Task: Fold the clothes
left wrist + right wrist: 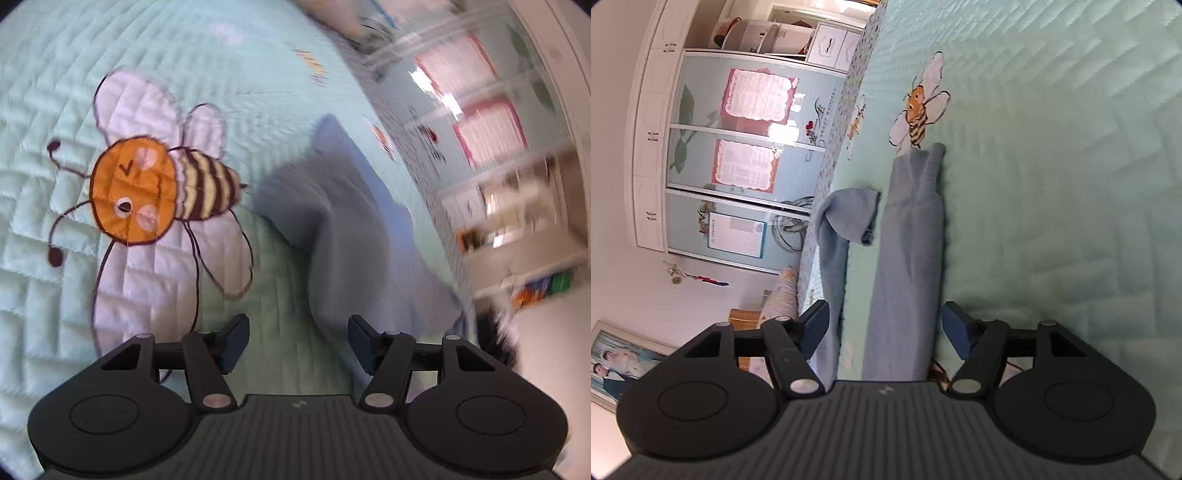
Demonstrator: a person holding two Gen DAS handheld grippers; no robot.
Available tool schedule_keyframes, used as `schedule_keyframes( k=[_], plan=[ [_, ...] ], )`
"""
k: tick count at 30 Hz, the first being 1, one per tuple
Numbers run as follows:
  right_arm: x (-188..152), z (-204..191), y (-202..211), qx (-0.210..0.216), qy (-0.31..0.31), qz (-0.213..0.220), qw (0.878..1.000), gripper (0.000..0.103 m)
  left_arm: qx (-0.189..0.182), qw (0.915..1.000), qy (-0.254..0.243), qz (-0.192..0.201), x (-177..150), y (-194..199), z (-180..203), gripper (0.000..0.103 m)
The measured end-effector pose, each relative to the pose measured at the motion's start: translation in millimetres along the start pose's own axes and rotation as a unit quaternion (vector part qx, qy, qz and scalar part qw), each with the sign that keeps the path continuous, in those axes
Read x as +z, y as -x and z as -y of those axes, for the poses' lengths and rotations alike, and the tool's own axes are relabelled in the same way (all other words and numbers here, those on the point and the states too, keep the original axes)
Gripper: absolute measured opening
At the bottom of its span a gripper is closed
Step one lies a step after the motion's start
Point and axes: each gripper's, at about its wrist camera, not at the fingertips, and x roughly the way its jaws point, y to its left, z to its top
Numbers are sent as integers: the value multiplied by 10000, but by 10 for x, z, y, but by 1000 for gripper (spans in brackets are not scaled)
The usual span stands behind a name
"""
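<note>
I am hovering the left gripper (297,341) and right gripper (884,330), jaws apart and empty, over a half-folded blue garment (905,266) lying on the quilt (1052,184); folding seems unfinished.

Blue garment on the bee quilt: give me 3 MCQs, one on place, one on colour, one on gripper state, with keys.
1. Where does the garment lie?
A. on the quilt
B. on the floor
C. in a drawer

2. What colour is the head of the bee next to the garment?
A. green
B. orange
C. pink

3. How does the right gripper stand?
A. shut on the garment
B. shut, with nothing in it
C. open, pads clear of the cloth

Key:
1 A, both views show the cloth spread on the quilted cover.
2 B, the left wrist view shows an orange head, with a striped body.
3 C, the garment passes between the jaws and gaps show at either pad.
</note>
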Motion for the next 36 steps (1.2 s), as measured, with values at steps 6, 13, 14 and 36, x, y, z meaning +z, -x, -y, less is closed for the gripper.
schedule_keyframes(
  k=[6,13,14,36],
  plan=[
    [105,94,-21,3,-161,97,9998,70,13,9990,425,119,336,-353,47,62],
    [197,10,-261,-112,169,216,9996,68,121,9992,272,270,317,-489,117,42],
    [211,-1,-311,-128,223,212,9994,66,115,9991,296,284,284,-437,99,36],
    [25,-1565,1088,-1127,1012,3016,9413,82,-217,9988,364,230,160,-325,230,12]
  ],
)
